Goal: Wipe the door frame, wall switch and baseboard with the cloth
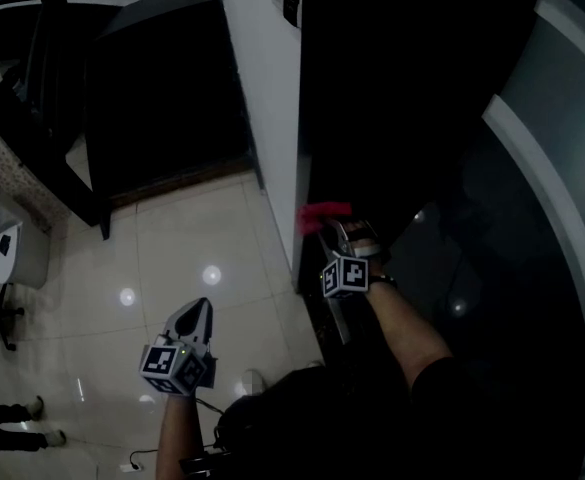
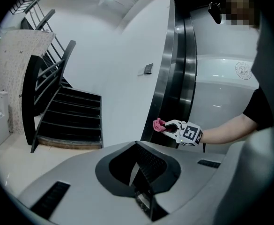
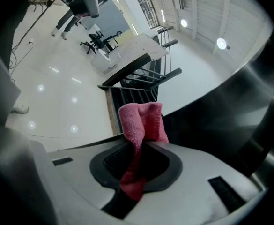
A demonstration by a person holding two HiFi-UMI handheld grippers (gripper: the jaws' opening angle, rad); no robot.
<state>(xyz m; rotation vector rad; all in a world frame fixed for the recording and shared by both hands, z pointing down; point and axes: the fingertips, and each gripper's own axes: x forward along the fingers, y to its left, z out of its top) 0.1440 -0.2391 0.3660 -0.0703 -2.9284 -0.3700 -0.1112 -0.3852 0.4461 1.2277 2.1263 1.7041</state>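
Cloth (image 3: 141,125) clamped mid-length in our right gripper (image 1: 337,233), bunched end past tips, at door frame (image 1: 312,148) edge; contact unclear. Left gripper (image 1: 198,313) jaws together, empty, over floor. We judge cloth soft, light, floppy: grip close behind bunch for firm wiping pad.

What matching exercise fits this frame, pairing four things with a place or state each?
Things: 1 pink cloth; 2 left gripper; 3 wall switch; 4 staircase.
Places or states: A black, past the tiled floor; B jaws together, empty; C clamped in the right gripper; D on the white wall beside the door frame.
Pairs: 1-C, 2-B, 3-D, 4-A.
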